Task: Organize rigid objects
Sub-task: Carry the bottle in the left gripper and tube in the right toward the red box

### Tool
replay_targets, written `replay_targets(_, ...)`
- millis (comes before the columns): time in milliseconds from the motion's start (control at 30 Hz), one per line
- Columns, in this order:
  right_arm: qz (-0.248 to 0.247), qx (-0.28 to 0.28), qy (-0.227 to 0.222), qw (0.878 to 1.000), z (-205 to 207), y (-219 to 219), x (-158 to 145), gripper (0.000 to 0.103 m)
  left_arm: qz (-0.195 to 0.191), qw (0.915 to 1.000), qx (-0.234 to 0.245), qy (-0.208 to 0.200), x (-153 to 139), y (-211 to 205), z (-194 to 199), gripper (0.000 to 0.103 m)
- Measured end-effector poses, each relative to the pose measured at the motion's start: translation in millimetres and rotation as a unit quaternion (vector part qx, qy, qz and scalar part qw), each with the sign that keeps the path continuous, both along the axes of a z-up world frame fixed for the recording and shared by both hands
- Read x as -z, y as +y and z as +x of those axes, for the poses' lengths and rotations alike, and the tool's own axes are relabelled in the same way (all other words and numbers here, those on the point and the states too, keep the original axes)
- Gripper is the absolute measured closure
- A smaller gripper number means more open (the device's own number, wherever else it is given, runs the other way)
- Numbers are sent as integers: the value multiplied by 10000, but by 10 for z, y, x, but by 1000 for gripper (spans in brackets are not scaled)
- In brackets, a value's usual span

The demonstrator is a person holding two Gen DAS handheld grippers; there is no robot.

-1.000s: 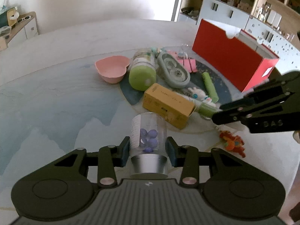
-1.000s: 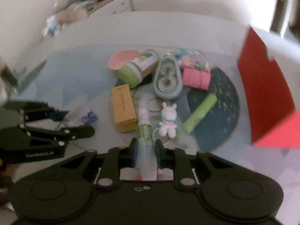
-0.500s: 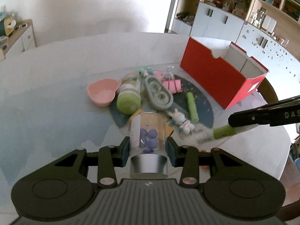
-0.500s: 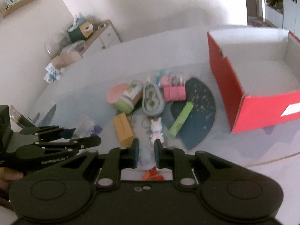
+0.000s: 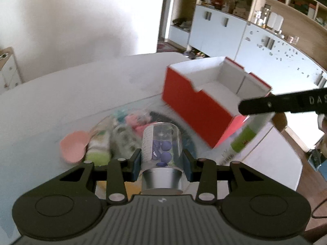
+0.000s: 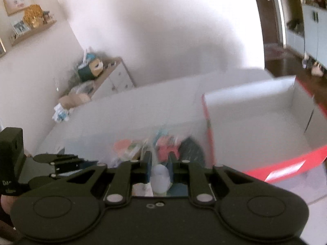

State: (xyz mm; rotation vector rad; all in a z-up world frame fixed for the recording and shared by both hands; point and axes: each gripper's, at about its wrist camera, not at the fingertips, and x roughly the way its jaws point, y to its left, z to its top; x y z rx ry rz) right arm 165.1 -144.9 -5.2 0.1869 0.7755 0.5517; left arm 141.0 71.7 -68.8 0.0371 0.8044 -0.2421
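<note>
My left gripper [image 5: 162, 161] is shut on a clear jar [image 5: 163, 143] with purple pieces inside and a silver lid, held in the air above the pile. In the left wrist view my right gripper [image 5: 245, 107] comes in from the right, shut on a white and green tube [image 5: 245, 136] that hangs beside the red box [image 5: 196, 110]. The right wrist view shows the tube's white end [image 6: 160, 178] between that gripper's [image 6: 160, 163] blue pads. The red box [image 6: 286, 161], white inside, lies open to the right. The left gripper [image 6: 57, 161] shows at the left edge.
A blurred pile lies on the white table [image 5: 81, 94]: a pink heart bowl [image 5: 74, 149], a green-capped bottle [image 5: 100, 145], a grey case [image 5: 122, 136] and pink clips [image 5: 136, 122]. White cabinets and shelves [image 5: 255, 30] stand behind. A dresser [image 6: 106, 79] stands by the wall.
Both grippers have risen with what they hold. The tube has left the table. Both views now look more toward the red box, whose inside has come into sight.
</note>
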Motion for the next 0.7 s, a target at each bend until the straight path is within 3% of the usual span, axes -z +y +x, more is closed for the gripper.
replay_targets(367, -114, 415, -647, 9970, 490, -713, -302, 87, 183, 9991, 382, -84, -274, -824, 615, 63)
replay_targets(700, -476, 807, -512, 9943, 1000, -1215, 142, 87, 532, 9965, 580, 264, -84, -1558, 1306, 63)
